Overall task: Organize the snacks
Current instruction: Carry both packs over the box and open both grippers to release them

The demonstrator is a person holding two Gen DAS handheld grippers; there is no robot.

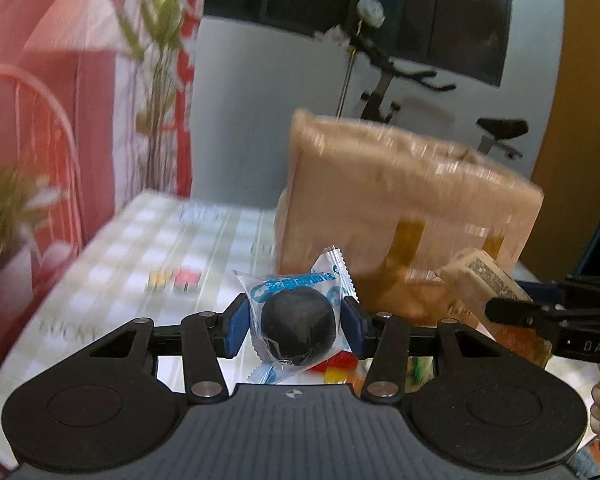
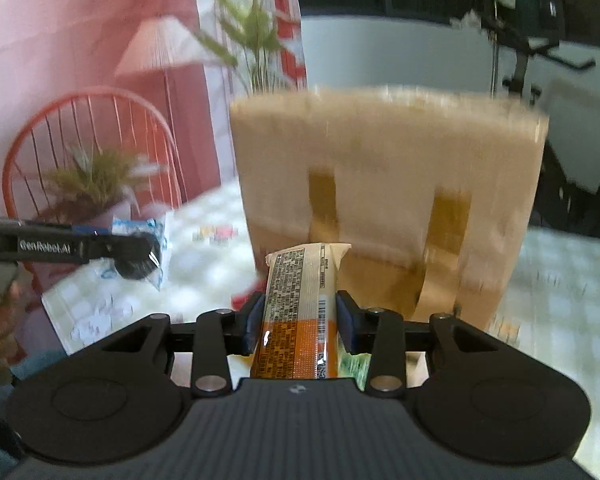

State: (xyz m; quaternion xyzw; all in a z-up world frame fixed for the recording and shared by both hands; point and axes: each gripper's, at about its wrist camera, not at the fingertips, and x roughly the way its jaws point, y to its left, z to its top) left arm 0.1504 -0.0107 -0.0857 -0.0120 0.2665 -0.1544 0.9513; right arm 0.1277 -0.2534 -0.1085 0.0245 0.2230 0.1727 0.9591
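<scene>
My left gripper (image 1: 296,326) is shut on a clear blue-printed packet holding a round black snack (image 1: 298,330), lifted above the table. My right gripper (image 2: 300,322) is shut on a long cream and orange snack bar (image 2: 300,304), which points forward between the blue pads. A brown paper bag (image 2: 388,200) with two folded handles stands upright on the table just beyond both grippers. In the left wrist view the bar (image 1: 480,276) and the right gripper (image 1: 512,312) show at the right edge. The right wrist view has the left gripper (image 2: 140,254) with its packet (image 2: 148,252) at the left.
A green-and-white checked cloth (image 1: 140,264) covers the table. More colourful snack packets (image 1: 336,366) lie under the grippers. A potted plant (image 2: 96,188) and a red wire chair (image 2: 88,144) stand at the left. An exercise bike (image 1: 400,88) is behind the bag.
</scene>
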